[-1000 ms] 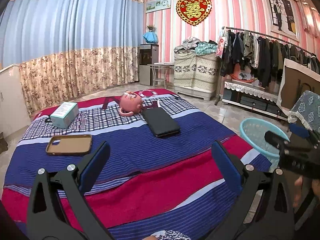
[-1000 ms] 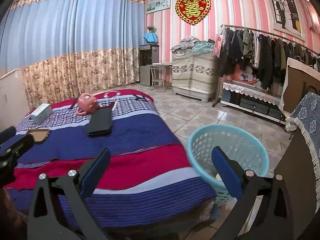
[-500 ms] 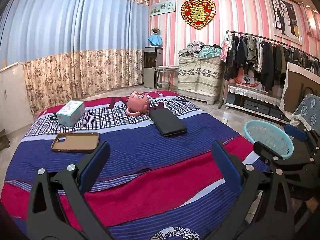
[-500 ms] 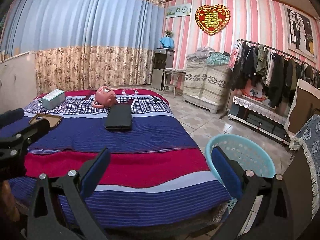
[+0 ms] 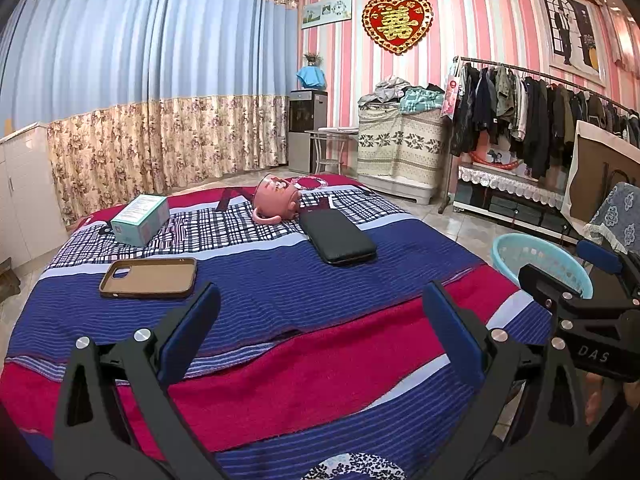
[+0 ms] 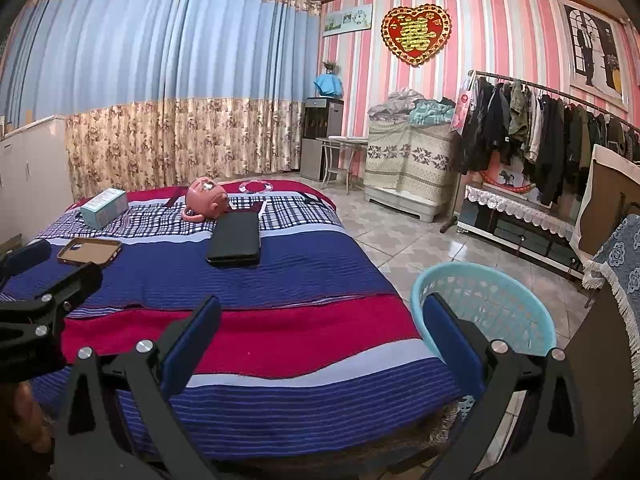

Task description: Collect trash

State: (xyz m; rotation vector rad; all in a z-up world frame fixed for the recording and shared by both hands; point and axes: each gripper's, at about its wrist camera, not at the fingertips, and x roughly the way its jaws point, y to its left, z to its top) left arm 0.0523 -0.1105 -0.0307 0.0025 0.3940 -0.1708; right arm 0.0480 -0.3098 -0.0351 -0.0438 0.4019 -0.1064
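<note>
A light blue basket (image 6: 486,308) stands on the floor at the bed's right side; it also shows in the left wrist view (image 5: 540,260). On the striped bedspread (image 5: 280,280) lie a teal box (image 5: 140,220), a brown phone case (image 5: 150,278), a black case (image 5: 338,237) and a pink cup on its side (image 5: 276,200). My left gripper (image 5: 320,320) is open and empty above the bed's near end. My right gripper (image 6: 322,332) is open and empty, between the bed's corner and the basket.
A clothes rack (image 6: 540,132) and a low lace-covered shelf (image 6: 516,216) line the right wall. A covered cabinet (image 6: 408,164), a small table (image 6: 340,152) and a water dispenser (image 6: 320,136) stand at the back. A chair with a blue cover (image 6: 620,256) is at far right.
Both grippers have drawn back and risen, so more of the bed shows. The right wrist view has swung left from the basket toward the bed. Both stay open.
</note>
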